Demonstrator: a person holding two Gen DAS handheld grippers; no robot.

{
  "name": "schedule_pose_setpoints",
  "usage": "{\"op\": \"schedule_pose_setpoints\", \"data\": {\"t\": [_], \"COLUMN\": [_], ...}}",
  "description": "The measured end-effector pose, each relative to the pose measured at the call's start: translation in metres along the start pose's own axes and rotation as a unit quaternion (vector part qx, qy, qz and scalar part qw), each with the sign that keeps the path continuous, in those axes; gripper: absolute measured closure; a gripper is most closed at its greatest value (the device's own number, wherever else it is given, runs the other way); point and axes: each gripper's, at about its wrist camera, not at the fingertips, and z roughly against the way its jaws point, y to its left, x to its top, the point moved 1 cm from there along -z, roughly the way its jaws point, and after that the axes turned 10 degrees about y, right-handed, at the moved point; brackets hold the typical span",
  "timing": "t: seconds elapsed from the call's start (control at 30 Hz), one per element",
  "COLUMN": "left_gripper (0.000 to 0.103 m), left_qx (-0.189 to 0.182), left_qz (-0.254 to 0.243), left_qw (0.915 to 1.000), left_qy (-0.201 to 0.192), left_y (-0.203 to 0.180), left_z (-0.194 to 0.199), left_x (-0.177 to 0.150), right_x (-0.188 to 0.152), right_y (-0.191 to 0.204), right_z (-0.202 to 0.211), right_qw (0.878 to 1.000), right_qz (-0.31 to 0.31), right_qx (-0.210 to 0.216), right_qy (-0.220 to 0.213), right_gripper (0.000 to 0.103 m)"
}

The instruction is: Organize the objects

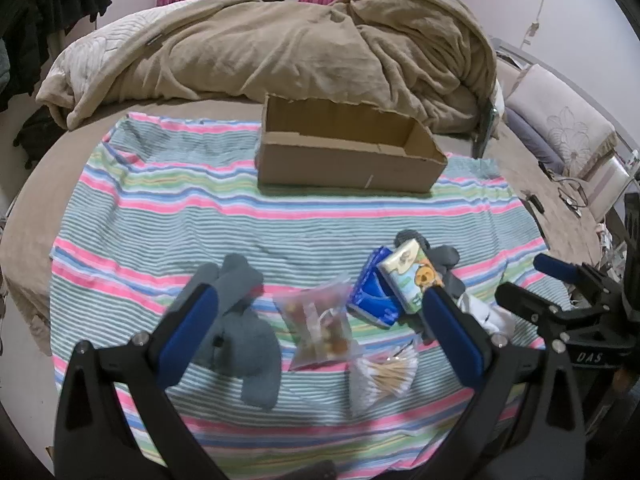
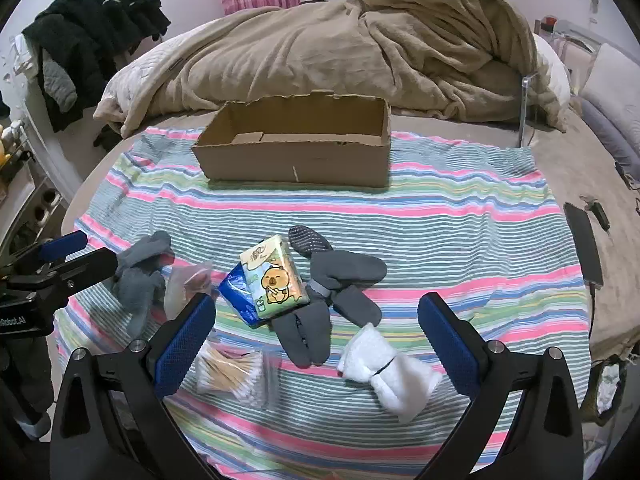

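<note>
Where the striped cloth (image 2: 440,216) covered the bed (image 2: 568,168), the following items were recorded.

Cardboard box (image 2: 296,160): open-topped, at the far edge of the cloth, long axis left to right, nothing visible inside. Beige blanket (image 2: 340,48) heaped behind it.

Cartoon tissue pack (image 2: 276,276): near the cloth's centre, long axis running from near-right to far-left in the right wrist view, leaning on a blue packet (image 2: 236,292) just to its left.

Dark grey socks (image 2: 332,280): a loose pile touching the tissue pack's right side, toes fanned toward the viewer; one dotted sole (image 2: 308,240) pointed away toward the box.

White sock bundle (image 2: 388,372): nearest item on the right, long axis slanting from far-left to near-right.

Cotton swabs bag (image 2: 236,372): near left, sticks lying roughly left to right.

Clear snack bag (image 1: 320,324): between the blue packet and a light grey sock pair (image 1: 240,332), long axis running near to far.

Left tongs (image 1: 316,324): released, blue pads spread wide, hovering over the snack bag and grey pair, holding nothing.

Right tongs (image 2: 316,336): released likewise, spread above the swabs and white bundle, holding nothing.

Phone (image 2: 584,248): on the bare bed right of the cloth.
</note>
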Motion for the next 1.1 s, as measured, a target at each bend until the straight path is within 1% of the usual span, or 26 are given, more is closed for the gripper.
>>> {"op": "schedule_pose_setpoints", "data": {"t": [0.27,1.1], "left_gripper": [0.0,0.0], "left_qx": [0.007,0.009], "left_qz": [-0.006,-0.017], "left_qw": [1.0,0.9998], "left_qy": [0.003,0.009], "left_y": [0.0006,0.0007], "left_z": [-0.0024,-0.0044], "left_x": [-0.001,-0.0032], "right_x": [-0.0006,-0.0049], "right_y": [-0.0007,-0.001], "right_z": [-0.0043,-0.0073], "right_qw": [1.0,1.0], "right_qz": [-0.003,-0.006], "right_qx": [0.002,0.01], "right_qy": [0.005,0.011], "right_gripper": [0.0,0.0]}}
